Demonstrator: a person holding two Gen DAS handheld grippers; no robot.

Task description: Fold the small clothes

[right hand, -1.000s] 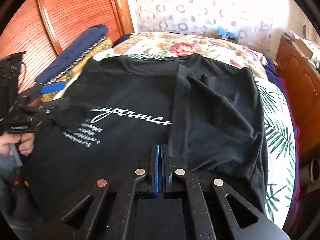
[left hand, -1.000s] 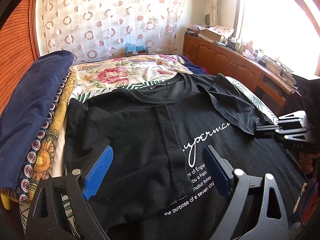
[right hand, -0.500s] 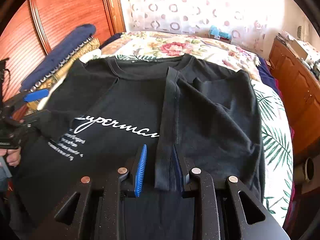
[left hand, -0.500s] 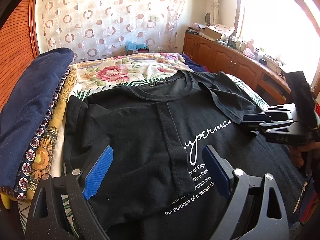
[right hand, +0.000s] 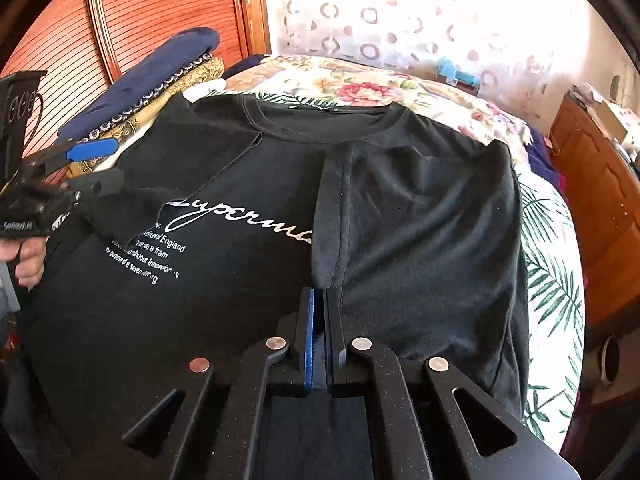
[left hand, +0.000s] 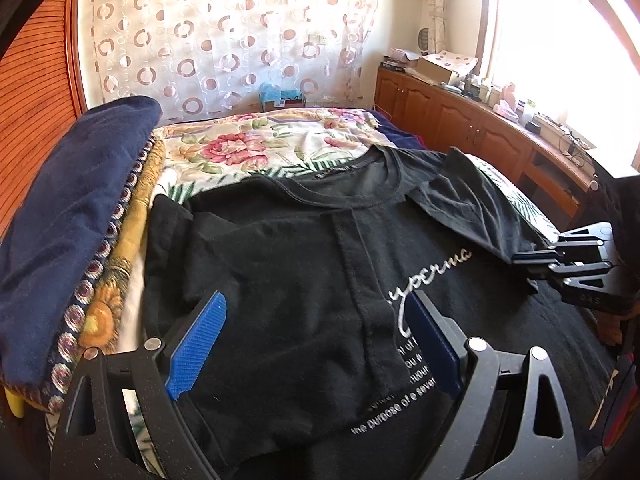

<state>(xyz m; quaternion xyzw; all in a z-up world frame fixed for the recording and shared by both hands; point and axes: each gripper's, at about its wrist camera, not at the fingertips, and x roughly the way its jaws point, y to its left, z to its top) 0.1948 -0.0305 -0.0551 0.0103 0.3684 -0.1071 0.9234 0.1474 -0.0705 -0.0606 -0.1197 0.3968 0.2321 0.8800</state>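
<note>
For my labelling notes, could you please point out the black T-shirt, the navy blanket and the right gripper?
Black T-shirt (right hand: 432, 216), right wrist view: folded-over right panel.
Navy blanket (left hand: 76, 216), left wrist view: middle of its top.
Right gripper (right hand: 319, 300), right wrist view: between the closed fingertips.

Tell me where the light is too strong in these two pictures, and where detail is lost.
Left wrist view: the bright window at upper right is blown out to white; the black cotton T-shirt keeps little fold detail. Right wrist view: the circle-patterned sheer curtain looks washed out; straight wardrobe lines bend near the edges.
</note>
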